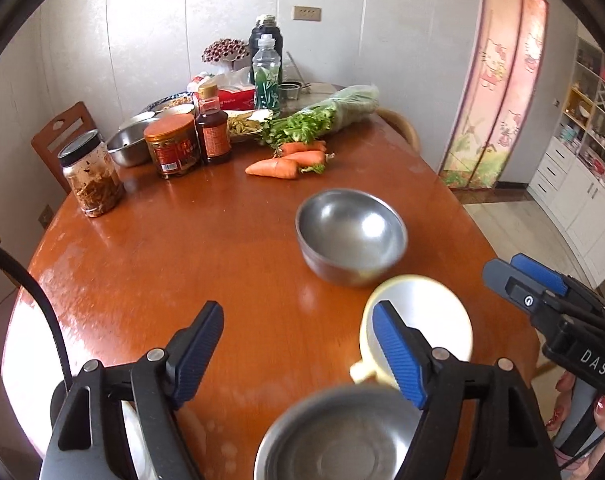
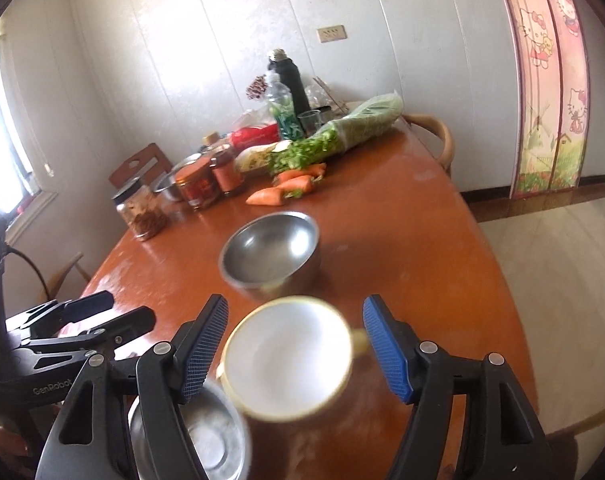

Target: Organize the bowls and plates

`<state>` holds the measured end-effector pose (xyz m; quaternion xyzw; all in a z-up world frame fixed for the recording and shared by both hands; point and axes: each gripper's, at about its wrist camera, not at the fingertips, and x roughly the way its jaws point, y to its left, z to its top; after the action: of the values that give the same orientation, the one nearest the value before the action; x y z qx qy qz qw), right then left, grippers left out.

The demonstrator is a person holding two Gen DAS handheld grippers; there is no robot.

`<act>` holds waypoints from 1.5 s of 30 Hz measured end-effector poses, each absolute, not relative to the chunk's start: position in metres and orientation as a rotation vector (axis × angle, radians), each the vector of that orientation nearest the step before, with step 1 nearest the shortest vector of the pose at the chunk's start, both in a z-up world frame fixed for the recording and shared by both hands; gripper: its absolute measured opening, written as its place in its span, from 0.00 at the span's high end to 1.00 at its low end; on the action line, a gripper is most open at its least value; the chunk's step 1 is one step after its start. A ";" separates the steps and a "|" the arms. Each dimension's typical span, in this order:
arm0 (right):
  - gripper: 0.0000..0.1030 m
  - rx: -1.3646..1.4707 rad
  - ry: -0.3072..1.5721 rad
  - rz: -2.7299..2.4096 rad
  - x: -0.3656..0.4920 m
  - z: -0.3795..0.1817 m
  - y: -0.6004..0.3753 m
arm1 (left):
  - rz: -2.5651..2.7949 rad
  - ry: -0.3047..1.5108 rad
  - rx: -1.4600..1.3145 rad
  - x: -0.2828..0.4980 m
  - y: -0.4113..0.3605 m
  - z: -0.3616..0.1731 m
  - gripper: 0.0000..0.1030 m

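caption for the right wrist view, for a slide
Open right gripper above a yellow-rimmed white cup on the wooden table, steel bowls ahead and below.

Steel bowl [image 1: 350,236] — beyond open claw [image 1: 298,344]

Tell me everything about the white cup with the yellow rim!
The cup is white inside with a pale yellow rim and a small yellow handle that sticks out sideways. It looks like ceramic or enamel and seems empty. It stands upright on the brown table, between two shiny metal bowls: one farther away, one nearer. It looks very close to both; whether they touch is unclear. The right tool has its blue pads on both sides of it, apart, not squeezing.
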<state>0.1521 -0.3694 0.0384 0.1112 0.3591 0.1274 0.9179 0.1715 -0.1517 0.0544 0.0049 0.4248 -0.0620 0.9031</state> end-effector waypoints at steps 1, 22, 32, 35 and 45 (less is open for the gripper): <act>0.30 0.232 0.740 0.262 0.162 0.039 -0.372 | -0.115 0.885 0.005 0.179 -0.152 0.053 0.25; 0.34 0.148 0.945 0.258 0.293 -0.027 -0.356 | -0.019 1.083 -0.077 0.290 -0.156 -0.020 0.25; 0.77 0.101 0.953 0.313 0.300 -0.037 -0.341 | -0.106 1.113 -0.188 0.295 -0.155 -0.031 0.52; 0.82 0.076 0.932 0.327 0.296 -0.031 -0.333 | -0.147 1.105 -0.191 0.292 -0.162 -0.026 0.61; 0.82 0.080 0.888 0.349 0.275 -0.002 -0.323 | -0.154 1.027 -0.190 0.262 -0.152 0.011 0.61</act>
<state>0.2748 -0.3229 -0.0024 0.0385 0.4272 0.1681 0.8876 0.2623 -0.1519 0.0111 -0.0908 0.4898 -0.0735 0.8640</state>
